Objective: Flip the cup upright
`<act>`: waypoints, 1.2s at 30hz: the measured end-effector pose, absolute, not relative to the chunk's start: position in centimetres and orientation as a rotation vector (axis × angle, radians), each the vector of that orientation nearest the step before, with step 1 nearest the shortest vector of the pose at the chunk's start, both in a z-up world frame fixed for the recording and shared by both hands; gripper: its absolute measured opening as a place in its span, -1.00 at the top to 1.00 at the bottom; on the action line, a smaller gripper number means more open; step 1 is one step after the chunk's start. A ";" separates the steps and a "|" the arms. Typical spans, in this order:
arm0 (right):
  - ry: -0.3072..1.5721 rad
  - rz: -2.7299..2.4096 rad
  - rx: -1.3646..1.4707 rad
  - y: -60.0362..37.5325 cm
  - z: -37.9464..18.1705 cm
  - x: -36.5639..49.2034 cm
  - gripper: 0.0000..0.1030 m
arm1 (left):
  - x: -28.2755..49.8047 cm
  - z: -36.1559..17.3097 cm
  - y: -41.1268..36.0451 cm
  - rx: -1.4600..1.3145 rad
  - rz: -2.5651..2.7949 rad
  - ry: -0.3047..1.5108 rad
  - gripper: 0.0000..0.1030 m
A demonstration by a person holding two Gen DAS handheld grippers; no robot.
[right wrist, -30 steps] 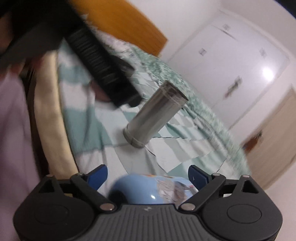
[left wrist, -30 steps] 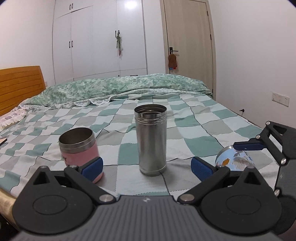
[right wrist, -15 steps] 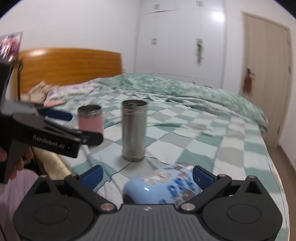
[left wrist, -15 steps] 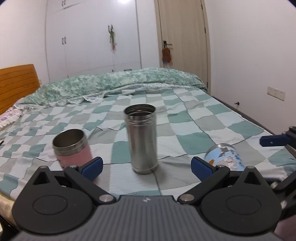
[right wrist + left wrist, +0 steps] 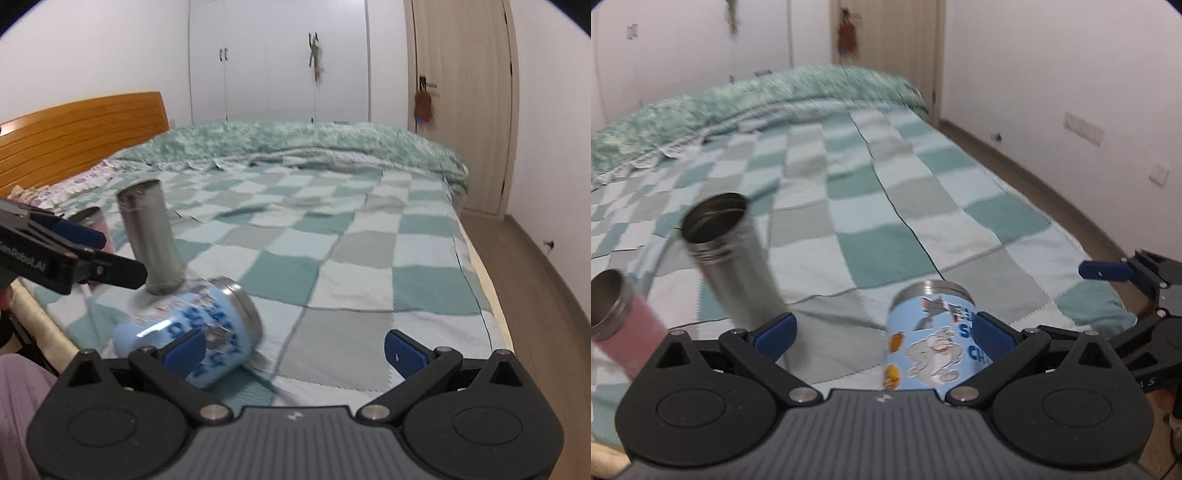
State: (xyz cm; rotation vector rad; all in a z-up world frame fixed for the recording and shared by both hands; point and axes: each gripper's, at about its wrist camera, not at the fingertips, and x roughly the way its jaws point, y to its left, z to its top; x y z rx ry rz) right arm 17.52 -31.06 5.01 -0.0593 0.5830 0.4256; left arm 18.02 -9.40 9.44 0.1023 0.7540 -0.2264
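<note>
A light blue cartoon cup [image 5: 929, 341] with a steel rim lies on its side on the checked bed cover. In the left wrist view it sits between the fingers of my open left gripper [image 5: 882, 330], close to the right finger. In the right wrist view the cup [image 5: 195, 325] lies by the left finger of my open right gripper [image 5: 293, 349], which holds nothing. My left gripper [image 5: 74, 254] shows at the left of that view, and a right fingertip [image 5: 1104, 270] shows at the right of the left view.
A tall steel tumbler [image 5: 735, 258] stands upright left of the cup, and a pink cup [image 5: 620, 325] stands further left. The bed cover [image 5: 369, 258] stretches back to a rumpled duvet. The bed edge and floor [image 5: 535, 295] lie to the right.
My left gripper has swung right and come in around the blue cup. My right gripper has drawn off to the right, so the cup now lies at its left finger.
</note>
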 end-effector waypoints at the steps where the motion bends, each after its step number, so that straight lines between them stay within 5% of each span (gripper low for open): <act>1: 0.597 0.431 -0.054 -31.4 4.8 17.9 -1.00 | 18.6 9.3 -9.9 0.116 -0.238 0.777 -1.00; 12: 0.677 0.487 -0.126 -30.8 2.7 20.6 -1.00 | 22.9 6.5 -13.9 0.235 -0.325 0.952 -1.00; 18: 0.706 0.518 -0.166 -30.1 1.6 21.7 -1.00 | 24.7 5.1 -14.1 0.224 -0.359 1.044 -0.70; 36: 0.725 0.538 -0.210 -29.0 0.5 22.9 -1.00 | 28.0 2.9 -15.5 0.291 -0.424 1.204 -0.70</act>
